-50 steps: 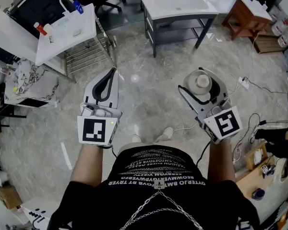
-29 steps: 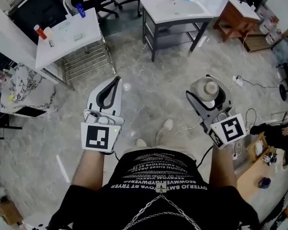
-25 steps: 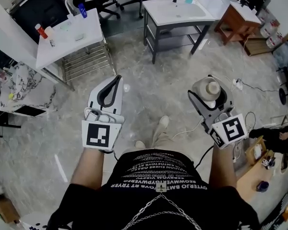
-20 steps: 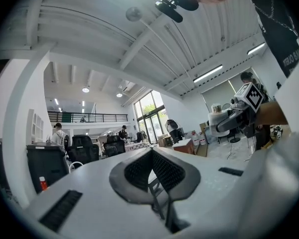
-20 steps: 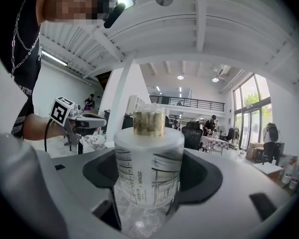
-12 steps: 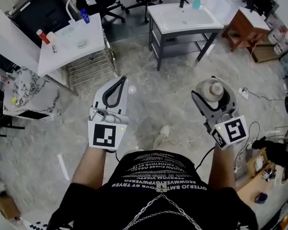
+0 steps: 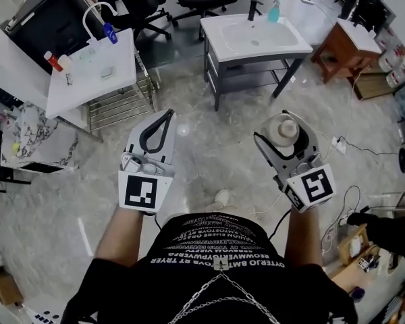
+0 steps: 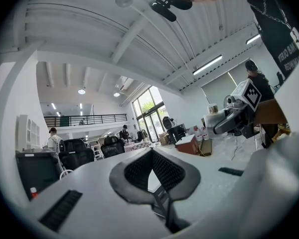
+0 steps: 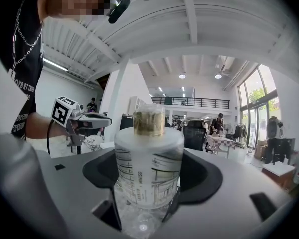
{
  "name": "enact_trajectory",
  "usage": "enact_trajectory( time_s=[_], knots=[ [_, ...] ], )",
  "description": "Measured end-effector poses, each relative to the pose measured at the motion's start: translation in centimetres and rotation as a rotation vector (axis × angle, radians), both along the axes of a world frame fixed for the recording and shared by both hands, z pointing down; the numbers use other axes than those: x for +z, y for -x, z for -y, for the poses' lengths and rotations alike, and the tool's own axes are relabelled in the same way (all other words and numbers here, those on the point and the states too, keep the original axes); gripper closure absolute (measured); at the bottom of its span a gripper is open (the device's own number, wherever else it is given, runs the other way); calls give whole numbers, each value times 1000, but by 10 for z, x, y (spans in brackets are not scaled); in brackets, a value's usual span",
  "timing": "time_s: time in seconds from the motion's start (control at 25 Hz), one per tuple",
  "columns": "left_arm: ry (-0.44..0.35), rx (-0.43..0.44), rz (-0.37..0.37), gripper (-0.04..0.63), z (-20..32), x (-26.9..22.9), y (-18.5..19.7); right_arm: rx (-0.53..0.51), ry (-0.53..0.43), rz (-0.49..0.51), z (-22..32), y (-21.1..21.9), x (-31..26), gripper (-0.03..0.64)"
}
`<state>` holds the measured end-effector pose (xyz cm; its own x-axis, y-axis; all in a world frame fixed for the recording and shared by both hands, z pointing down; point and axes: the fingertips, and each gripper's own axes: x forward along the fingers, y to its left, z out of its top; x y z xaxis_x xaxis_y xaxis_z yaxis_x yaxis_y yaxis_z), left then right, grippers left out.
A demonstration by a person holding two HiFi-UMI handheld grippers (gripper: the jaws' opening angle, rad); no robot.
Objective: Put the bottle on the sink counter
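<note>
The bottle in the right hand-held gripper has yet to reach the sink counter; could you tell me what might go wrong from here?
1. The bottle stands tall above the jaws of the right hand-held gripper, gripped low on its body, so it may tip while carried.
2. The basin fills most of the sink counter; set on the narrow rim, the bottle could slide in or fall off.
3. The pump dispenser at the back could get knocked.

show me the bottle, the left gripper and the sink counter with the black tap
bottle [image 9: 148,168]: right gripper view, on its printed body between the jaws.
left gripper [image 7: 169,113]: head view, where its closed tips meet.
sink counter [image 7: 297,40]: head view, bare white top near its right edge.
</note>
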<state>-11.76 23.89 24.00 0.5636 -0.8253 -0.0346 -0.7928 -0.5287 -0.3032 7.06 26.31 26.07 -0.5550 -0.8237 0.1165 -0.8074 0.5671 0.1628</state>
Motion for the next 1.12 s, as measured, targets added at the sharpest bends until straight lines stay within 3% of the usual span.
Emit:
enact_trajectory(
  time_s=[0.4, 0.68, 1.12],
  knots=[
    [-1, -70, -11, 589, 50, 2, -44, -69, 8, -12, 59, -44, 4, 284],
    [59, -121, -25, 589, 86, 22, -41, -92, 33, -12, 98, -50, 14, 285],
    [61, -63, -13, 591, 156, 36, -55, -68, 45, -4, 162, -53, 25, 284]
  ],
)
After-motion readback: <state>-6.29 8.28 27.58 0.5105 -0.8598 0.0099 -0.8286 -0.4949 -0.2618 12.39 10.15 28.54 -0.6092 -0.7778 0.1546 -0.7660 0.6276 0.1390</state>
